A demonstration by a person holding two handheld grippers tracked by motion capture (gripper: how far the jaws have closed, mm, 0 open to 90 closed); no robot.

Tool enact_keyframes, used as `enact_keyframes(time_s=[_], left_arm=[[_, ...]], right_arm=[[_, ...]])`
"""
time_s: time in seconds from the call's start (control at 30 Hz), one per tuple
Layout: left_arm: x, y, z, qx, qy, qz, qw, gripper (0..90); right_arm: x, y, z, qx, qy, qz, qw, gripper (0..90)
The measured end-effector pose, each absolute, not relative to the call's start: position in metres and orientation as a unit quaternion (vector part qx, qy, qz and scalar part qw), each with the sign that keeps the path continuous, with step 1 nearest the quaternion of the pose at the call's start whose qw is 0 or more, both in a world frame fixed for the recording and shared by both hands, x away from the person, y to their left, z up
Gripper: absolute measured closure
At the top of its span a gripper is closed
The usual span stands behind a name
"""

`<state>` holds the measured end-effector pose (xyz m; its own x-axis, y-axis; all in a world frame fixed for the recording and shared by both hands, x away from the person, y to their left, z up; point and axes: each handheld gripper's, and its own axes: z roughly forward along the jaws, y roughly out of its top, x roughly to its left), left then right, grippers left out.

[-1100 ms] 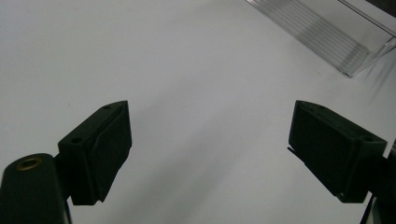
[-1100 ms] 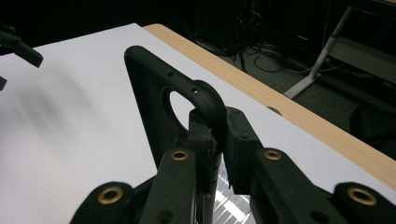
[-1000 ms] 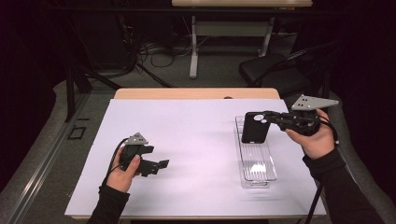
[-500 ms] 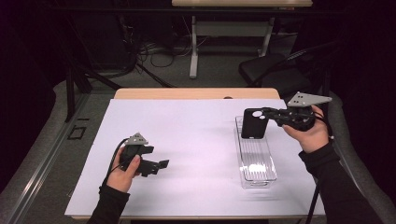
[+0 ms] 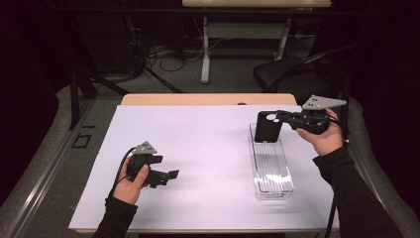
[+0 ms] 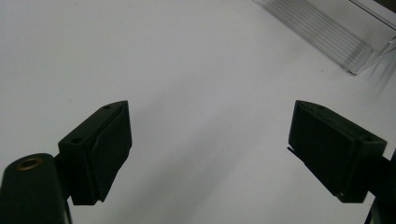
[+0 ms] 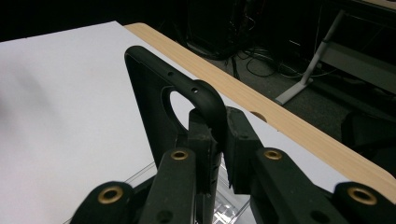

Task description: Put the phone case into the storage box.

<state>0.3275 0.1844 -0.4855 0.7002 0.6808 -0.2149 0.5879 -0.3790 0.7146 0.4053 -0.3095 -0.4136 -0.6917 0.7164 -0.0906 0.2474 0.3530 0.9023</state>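
- Right gripper [image 5: 283, 119] near the counter's [image 5: 198, 148] right edge, toward the far side; the hand [image 5: 324, 136] holds it about level, pointing left in the high view.
- Its jaws pinch a black phone case [image 5: 268, 127] by one rim.
- Right gripper view: case [image 7: 161, 105] upright on edge, camera cutout near its top, rim clamped between the two pads.
- Case hangs over the far end of a clear tray [image 5: 271, 166]; whether its lower edge touches the tray, cannot tell.
- Tray lies lengthwise on the counter's right side, short end toward the near edge.
- Left gripper [image 5: 171, 174] low over the counter near the near-left corner, held in the left hand [image 5: 134, 178].
- Left gripper view: jaws spread wide, nothing between them, bare white counter [image 6: 187, 70] below; a corner of the tray [image 6: 345, 32] at top right.
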Motion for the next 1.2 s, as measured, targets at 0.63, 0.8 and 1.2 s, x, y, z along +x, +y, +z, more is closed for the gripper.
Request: enact_keyframes(time_s=[0.63, 0.8, 1.2], left_arm=[[0.328, 0.184, -0.489, 0.830, 0.383, 0.056, 0.402, 13.7], [0.328, 0.184, -0.490, 0.830, 0.384, 0.054, 0.401, 13.7], [0.328, 0.183, -0.490, 0.831, 0.383, 0.056, 0.400, 13.7]], right_arm=[[0.429, -0.305, -0.435, 0.284, 0.787, 0.483, 0.260, 82.8], [0.433, -0.306, -0.440, 0.284, 0.784, 0.485, 0.262, 82.8], [0.439, -0.303, -0.450, 0.271, 0.790, 0.478, 0.272, 82.9]])
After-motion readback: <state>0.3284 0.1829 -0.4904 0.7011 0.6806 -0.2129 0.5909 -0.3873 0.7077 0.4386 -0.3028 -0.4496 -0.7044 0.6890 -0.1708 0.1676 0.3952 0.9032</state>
